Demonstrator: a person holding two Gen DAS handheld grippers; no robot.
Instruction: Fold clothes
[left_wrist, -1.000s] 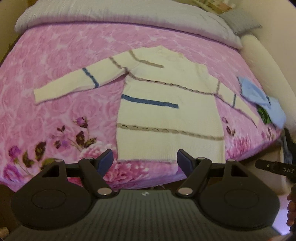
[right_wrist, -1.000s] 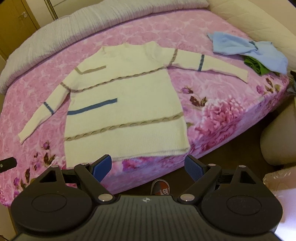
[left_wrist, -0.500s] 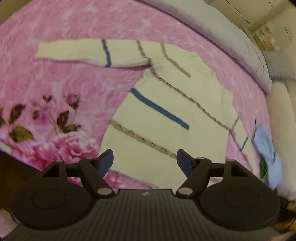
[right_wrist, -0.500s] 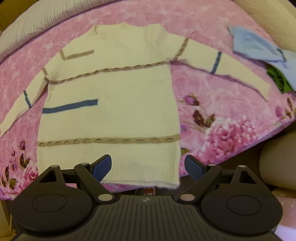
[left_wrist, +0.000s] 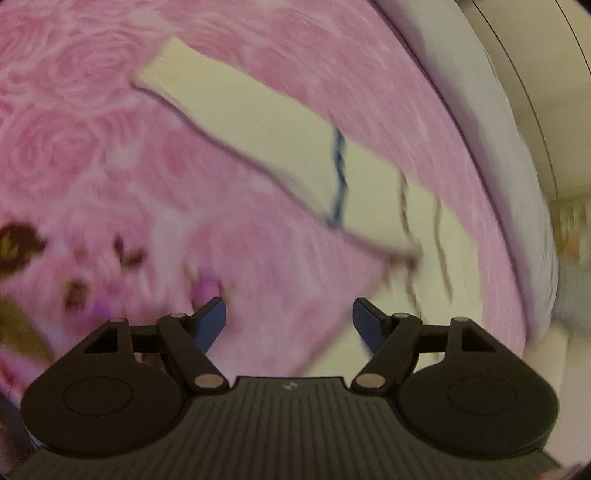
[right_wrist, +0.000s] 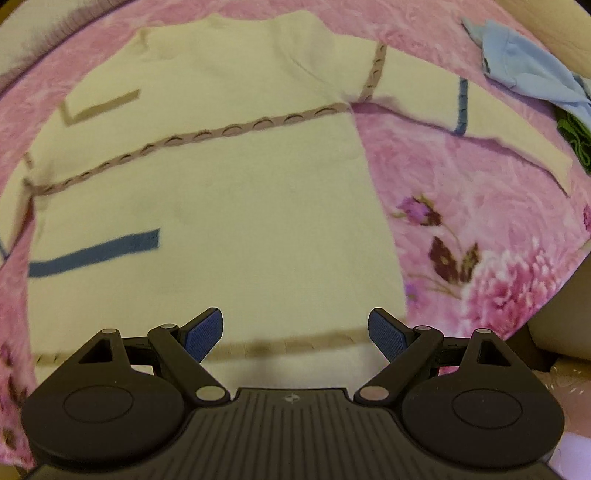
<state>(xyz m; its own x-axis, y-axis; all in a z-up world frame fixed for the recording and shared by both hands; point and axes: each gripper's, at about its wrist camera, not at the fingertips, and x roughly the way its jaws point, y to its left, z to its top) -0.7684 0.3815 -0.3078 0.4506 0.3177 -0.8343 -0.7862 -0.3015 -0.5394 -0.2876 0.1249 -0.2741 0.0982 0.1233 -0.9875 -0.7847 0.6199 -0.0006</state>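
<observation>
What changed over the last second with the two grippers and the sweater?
Both grippers dropped closer: the left gripper rolled and swung toward the sleeve, the right gripper sank over the sweater near its hem. Nothing grasped; both jaws stayed open, and the sweater lay flat as before.

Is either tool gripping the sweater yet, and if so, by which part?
Nothing is held. The left tool and the right tool are both open above the cream sweater, which lies flat on the bed.
</observation>
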